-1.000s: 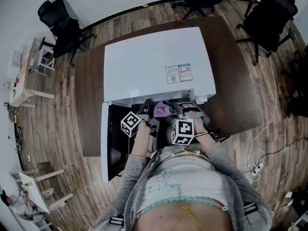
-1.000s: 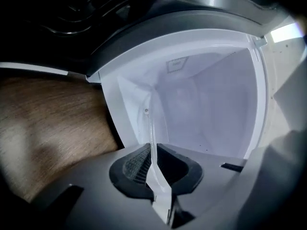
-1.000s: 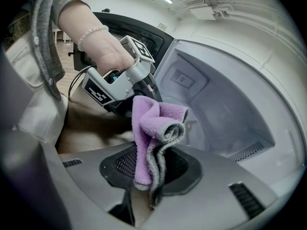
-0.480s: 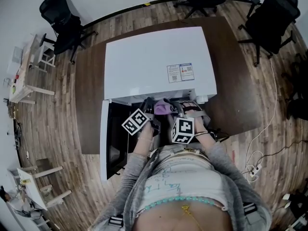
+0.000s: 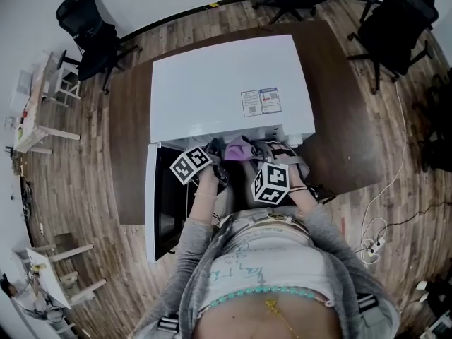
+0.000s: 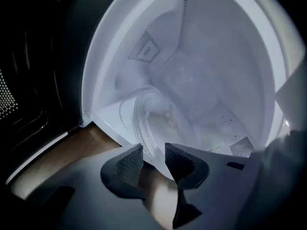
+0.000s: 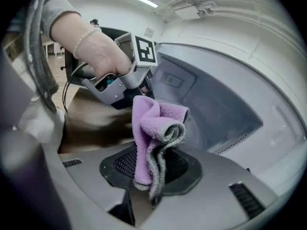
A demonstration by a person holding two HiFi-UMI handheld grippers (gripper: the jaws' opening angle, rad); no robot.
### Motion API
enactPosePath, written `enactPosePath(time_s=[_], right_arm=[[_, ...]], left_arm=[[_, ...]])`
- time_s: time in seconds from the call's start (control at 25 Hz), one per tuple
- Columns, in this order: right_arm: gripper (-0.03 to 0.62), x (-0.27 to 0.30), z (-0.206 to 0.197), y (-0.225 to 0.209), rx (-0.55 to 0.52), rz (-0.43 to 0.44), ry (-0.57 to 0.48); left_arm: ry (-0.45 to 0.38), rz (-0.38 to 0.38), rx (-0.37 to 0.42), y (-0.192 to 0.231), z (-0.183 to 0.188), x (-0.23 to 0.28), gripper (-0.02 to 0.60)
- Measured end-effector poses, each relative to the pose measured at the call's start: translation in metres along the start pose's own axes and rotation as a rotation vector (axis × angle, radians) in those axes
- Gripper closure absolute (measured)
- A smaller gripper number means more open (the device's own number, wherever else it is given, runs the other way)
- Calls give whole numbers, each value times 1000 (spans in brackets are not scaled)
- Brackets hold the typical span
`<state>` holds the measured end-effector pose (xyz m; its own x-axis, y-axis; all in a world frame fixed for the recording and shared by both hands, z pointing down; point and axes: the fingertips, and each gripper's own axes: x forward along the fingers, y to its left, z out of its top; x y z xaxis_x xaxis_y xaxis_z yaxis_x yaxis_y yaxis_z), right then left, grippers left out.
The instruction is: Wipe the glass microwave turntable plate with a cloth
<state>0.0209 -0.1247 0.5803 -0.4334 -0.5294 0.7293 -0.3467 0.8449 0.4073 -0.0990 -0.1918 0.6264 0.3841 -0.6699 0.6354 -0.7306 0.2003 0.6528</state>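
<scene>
The glass turntable plate (image 6: 156, 121) lies on the floor of the white microwave cavity (image 6: 216, 71), seen in the left gripper view. My left gripper (image 6: 153, 155) is at the cavity mouth. Its jaws have just been opening, and the plate's near rim runs into the gap between them without either pad pressing on it. My right gripper (image 7: 151, 169) is shut on a folded purple cloth (image 7: 153, 123), held just outside the opening beside the left gripper (image 7: 139, 85). From the head view the cloth (image 5: 239, 148) shows between the two marker cubes.
The white microwave (image 5: 226, 83) stands on a dark brown table (image 5: 339, 119). Its door (image 5: 150, 203) hangs open to the left, close to my left arm. Black office chairs (image 5: 395, 20) stand around the table on the wooden floor.
The left gripper has rolled, and its marker cube has shifted left and toward the microwave. The right gripper still holds the cloth in nearly the same place.
</scene>
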Motion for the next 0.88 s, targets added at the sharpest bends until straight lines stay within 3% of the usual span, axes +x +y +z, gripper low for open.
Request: enactPosePath(time_s=[0.08, 0.2, 0.32, 0.4, 0.64, 0.76, 0.88], right_arm=[[477, -6, 9, 0, 35, 48, -84], [477, -14, 20, 5, 6, 91, -163], [477, -20, 24, 4, 8, 116, -194], [477, -24, 24, 2, 31, 131, -211], [477, -35, 25, -4, 83, 152, -259], [477, -40, 25, -6, 82, 144, -270], [477, -44, 23, -9, 90, 129, -274]], left_arm=[[63, 6, -6, 0, 1, 1, 430], [108, 59, 146, 6, 1, -4, 445], [91, 114, 287, 12, 10, -7, 448], [77, 118, 339, 12, 14, -7, 451], [-22, 109, 405, 11, 19, -14, 457], [-54, 105, 425, 8, 20, -20, 508], [-45, 35, 358, 0, 8, -27, 515]])
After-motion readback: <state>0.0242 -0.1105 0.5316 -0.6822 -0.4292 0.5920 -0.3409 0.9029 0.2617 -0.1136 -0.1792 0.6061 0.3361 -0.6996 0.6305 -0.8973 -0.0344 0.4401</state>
